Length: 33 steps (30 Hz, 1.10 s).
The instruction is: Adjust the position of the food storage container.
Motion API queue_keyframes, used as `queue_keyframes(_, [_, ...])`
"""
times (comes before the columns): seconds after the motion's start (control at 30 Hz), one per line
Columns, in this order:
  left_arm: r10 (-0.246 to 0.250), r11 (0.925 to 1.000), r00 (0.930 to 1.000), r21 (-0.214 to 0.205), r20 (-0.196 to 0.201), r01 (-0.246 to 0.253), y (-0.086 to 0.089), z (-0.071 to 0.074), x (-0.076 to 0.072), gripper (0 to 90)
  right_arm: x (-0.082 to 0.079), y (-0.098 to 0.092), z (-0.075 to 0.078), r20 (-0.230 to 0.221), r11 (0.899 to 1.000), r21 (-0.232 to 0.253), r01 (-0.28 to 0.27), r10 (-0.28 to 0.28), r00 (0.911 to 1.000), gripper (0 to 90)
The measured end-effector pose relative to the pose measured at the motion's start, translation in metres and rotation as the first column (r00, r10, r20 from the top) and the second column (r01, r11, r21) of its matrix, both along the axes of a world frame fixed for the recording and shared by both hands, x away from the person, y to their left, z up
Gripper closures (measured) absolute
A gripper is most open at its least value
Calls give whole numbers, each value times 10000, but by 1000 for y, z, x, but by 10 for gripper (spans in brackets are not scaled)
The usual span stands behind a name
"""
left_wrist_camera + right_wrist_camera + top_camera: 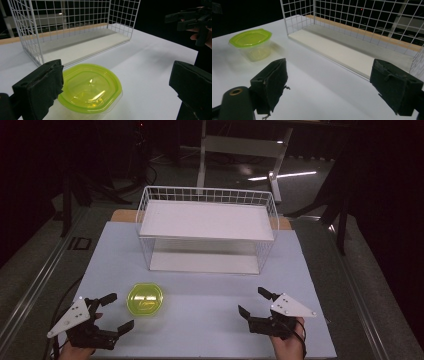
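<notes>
A clear plastic container with a yellow-green lid (145, 299) (91, 87) (251, 43) sits on the white table (200, 315), front left. My left gripper (118, 312) (117, 87) is open just left of and in front of it, jaws wide apart with nothing between them. My right gripper (254, 303) (332, 85) is open over the front right of the table, empty, well apart from the container. A white wire basket (207, 227) (72, 30) (362, 30) with a shelf board stands at the back middle.
A wooden strip (122, 215) edges the table's far side. Dark floor and a white stand (240, 150) lie beyond. In the left gripper view the other hand and its gripper (195, 22) appear at the upper right.
</notes>
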<state>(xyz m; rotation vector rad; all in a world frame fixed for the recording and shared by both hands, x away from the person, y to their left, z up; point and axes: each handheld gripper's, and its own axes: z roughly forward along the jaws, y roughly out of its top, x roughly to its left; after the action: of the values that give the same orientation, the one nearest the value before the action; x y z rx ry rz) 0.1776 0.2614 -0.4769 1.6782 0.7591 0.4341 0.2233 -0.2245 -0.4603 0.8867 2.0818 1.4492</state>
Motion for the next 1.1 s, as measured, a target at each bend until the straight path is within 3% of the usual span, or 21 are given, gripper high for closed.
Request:
queue_keyframes(0.3, [186, 9994, 9998, -276, 10, -186, 3, 8, 3, 2, -1, 0, 2, 0, 9999, 83, 95, -95, 10000, 142])
queue_keyframes(0.53, [603, 9977, 9981, 304, -113, -599, 18, 15, 9, 7, -2, 3, 3, -114, 9997, 225, 71, -69, 9999, 142])
queue_keyframes(0.67, [726, 9956, 9971, 615, -232, -711, 28, 11, 13, 169, -2, 4, 3, -124, 9997, 241, 28, -25, 9999, 142])
queue_keyframes(0.73, [875, 9937, 9958, 726, -267, -854, 33, 8, 14, 183, -2, 5, 2, -123, 9998, 207, 0, 3, 9999, 142])
queue_keyframes(0.77, [960, 9923, 9951, 808, -241, -938, 36, 7, 14, 319, -2, 5, 2, -130, 9998, 203, -8, 10, 9999, 142])
queue_keyframes(0.87, [1027, 9894, 9943, 1055, -272, -994, 44, 2, 14, 514, -2, 6, 2, -189, 9996, 265, -36, 41, 9998, 142])
queue_keyframes(0.9, [1070, 9867, 9938, 1259, -301, -1024, 47, -1, 14, 531, -2, 6, 2, -195, 9996, 285, -43, 48, 9998, 143])
queue_keyframes(0.93, [1035, 9845, 9938, 1467, -417, -964, 49, -3, 15, 620, -2, 6, 2, -171, 9996, 285, -39, 44, 9998, 142])
queue_keyframes(1.1, [984, 9663, 9873, 2490, -1247, -649, 48, -19, 22, 847, -2, 6, 2, -251, 9991, 422, -104, 115, 9996, 143])
